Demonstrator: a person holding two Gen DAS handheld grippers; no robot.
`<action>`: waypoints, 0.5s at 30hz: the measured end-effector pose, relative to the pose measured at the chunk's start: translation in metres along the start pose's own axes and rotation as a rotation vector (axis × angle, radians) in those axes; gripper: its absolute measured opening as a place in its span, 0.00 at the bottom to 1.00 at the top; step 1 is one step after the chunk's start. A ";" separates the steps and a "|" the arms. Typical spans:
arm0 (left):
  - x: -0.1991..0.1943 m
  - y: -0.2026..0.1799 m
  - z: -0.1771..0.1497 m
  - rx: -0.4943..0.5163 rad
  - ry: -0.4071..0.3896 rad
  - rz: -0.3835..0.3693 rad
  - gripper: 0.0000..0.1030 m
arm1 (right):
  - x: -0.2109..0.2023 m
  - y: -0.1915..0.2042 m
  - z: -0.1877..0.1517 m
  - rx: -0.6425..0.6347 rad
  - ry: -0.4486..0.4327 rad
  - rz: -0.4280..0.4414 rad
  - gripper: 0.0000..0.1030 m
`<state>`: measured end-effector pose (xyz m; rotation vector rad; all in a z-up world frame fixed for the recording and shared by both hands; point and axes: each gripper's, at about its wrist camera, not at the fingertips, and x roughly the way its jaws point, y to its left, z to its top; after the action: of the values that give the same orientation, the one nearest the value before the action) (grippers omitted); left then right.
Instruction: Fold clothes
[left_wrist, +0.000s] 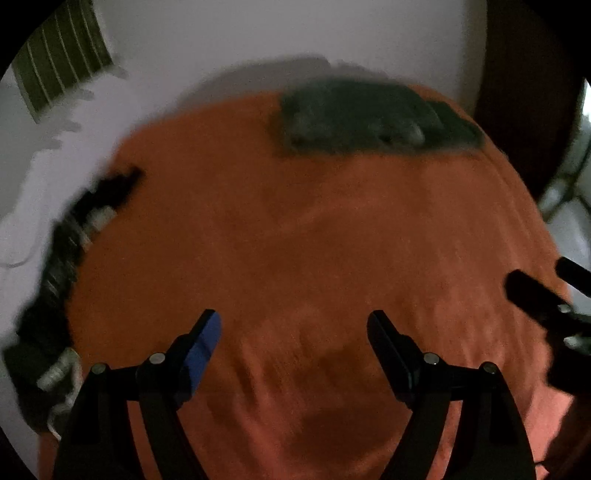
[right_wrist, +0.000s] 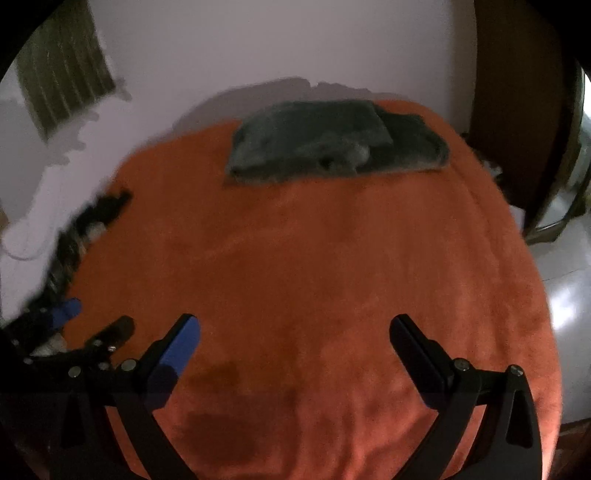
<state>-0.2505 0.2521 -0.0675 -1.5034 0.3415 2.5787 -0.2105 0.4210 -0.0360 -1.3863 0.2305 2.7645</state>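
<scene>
No brand, label or writing can be read anywhere; both views are dim and blurred. An orange blanket (right_wrist: 314, 277) covers a bed-like surface against a pale wall (right_wrist: 258, 44). The dark grey folded clothes (right_wrist: 332, 142) lie at its far edge, well apart from both grippers. The left gripper (left_wrist: 293, 332) hangs over bare blanket, jaws wide apart, nothing between them. The right gripper (right_wrist: 295, 334) does the same, jaws spread wide and empty. Only the left wrist view shows the right gripper's dark fingertips at its right edge. Only the right wrist view shows the left gripper's blue pad (right_wrist: 68, 308) at lower left, and pale floor (right_wrist: 565, 295) beyond the blanket's right side
</scene>
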 end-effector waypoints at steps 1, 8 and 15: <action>0.003 0.000 -0.010 0.010 0.037 -0.028 0.80 | -0.003 0.006 -0.013 -0.025 0.005 -0.045 1.00; -0.015 0.014 -0.057 0.025 -0.094 0.016 0.80 | -0.022 0.043 -0.066 -0.146 -0.061 -0.259 1.00; 0.007 0.035 -0.067 -0.069 0.046 -0.099 0.80 | -0.011 0.049 -0.075 -0.157 -0.008 -0.140 1.00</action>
<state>-0.2059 0.2009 -0.1012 -1.5621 0.1802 2.5073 -0.1498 0.3621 -0.0657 -1.3653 -0.0834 2.7226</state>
